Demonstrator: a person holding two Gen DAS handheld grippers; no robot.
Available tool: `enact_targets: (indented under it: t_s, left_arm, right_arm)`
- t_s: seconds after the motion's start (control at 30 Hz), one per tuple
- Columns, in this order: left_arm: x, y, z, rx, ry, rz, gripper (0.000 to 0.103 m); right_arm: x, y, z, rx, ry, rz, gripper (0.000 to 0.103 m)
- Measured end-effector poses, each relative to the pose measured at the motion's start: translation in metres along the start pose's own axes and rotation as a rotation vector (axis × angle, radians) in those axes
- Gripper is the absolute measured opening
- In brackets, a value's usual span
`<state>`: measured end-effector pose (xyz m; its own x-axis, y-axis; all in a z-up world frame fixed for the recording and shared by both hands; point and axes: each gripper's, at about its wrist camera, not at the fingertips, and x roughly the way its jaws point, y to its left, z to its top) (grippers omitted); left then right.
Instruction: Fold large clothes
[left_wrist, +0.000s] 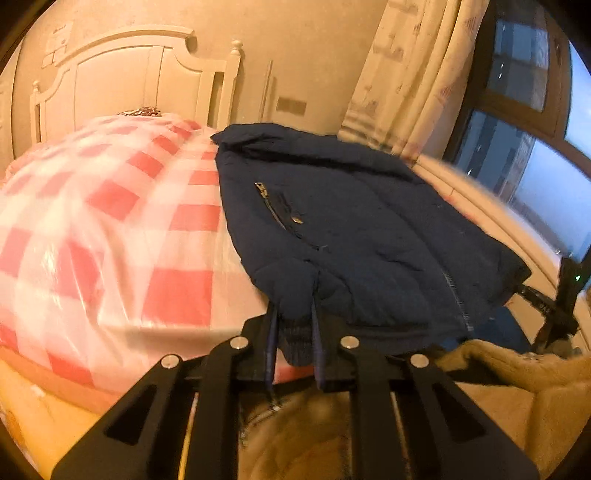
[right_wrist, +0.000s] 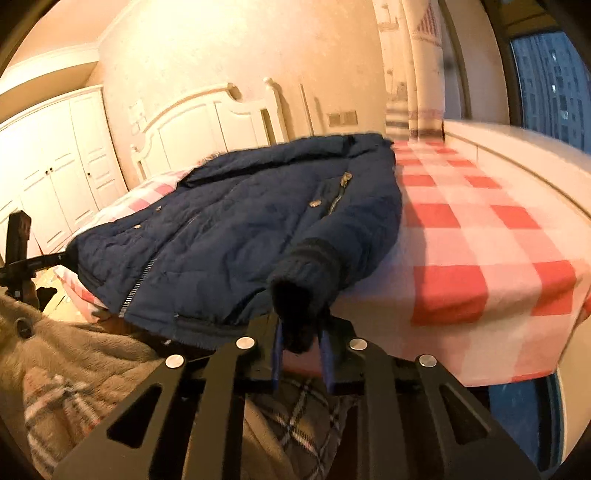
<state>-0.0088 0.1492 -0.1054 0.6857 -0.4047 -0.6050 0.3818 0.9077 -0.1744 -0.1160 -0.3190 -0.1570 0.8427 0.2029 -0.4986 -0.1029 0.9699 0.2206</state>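
Note:
A navy padded jacket (left_wrist: 354, 221) lies zip-up across the near end of a bed with a red-and-white checked sheet (left_wrist: 110, 221). My left gripper (left_wrist: 295, 317) is shut on one sleeve end, with the knit cuff (left_wrist: 295, 347) hanging between its blue fingers (left_wrist: 271, 343). In the right wrist view the same jacket (right_wrist: 221, 229) spreads out to the left over the checked sheet (right_wrist: 480, 240). There my right gripper (right_wrist: 301, 332) is shut on the other sleeve's dark knit cuff (right_wrist: 306, 273), which bulges out in front of the pads.
A white headboard (left_wrist: 129, 81) and wall stand at the far end of the bed. Curtains (left_wrist: 417, 74) and a dark window (left_wrist: 524, 129) lie to the right, with white wardrobes (right_wrist: 55, 166) on the left. The person's beige fleece coat (right_wrist: 81, 362) fills the lower foreground.

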Motion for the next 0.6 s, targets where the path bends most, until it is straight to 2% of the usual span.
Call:
enact_targets:
  t_s: [0.03, 0.13, 0.2, 0.27, 0.47, 0.53, 0.57, 0.6]
  left_arm:
    - [0.011, -0.001, 0.000, 0.020, 0.039, 0.026, 0.016]
    - [0.020, -0.003, -0.006, 0.034, 0.068, 0.063, 0.025]
    - [0.022, -0.001, -0.007, 0.023, 0.073, 0.073, 0.042]
    - [0.023, 0.006, -0.008, -0.008, 0.079, 0.087, 0.054]
    - [0.027, 0.016, -0.010, -0.076, 0.074, 0.024, 0.057]
    - [0.026, 0.015, -0.009, -0.078, 0.056, 0.024, 0.056]
    - [0.027, 0.014, -0.009, -0.075, 0.057, 0.005, 0.026]
    - [0.026, 0.012, -0.009, -0.081, 0.054, -0.030, 0.019]
  right_arm:
    - [0.003, -0.006, 0.000, 0.035, 0.000, 0.015, 0.021]
    - [0.002, -0.017, 0.000, 0.090, 0.023, 0.010, 0.027]
    - [0.002, -0.021, 0.000, 0.104, 0.041, 0.002, 0.029]
    - [0.002, -0.024, -0.002, 0.134, 0.050, 0.007, 0.033]
    - [0.016, -0.037, -0.007, 0.236, 0.055, 0.051, 0.034]
    - [0.018, -0.034, -0.007, 0.226, 0.039, 0.043, 0.033]
    - [0.017, -0.031, -0.007, 0.210, 0.034, 0.039, 0.031]
    - [0.013, -0.026, -0.007, 0.186, 0.011, 0.054, 0.027]
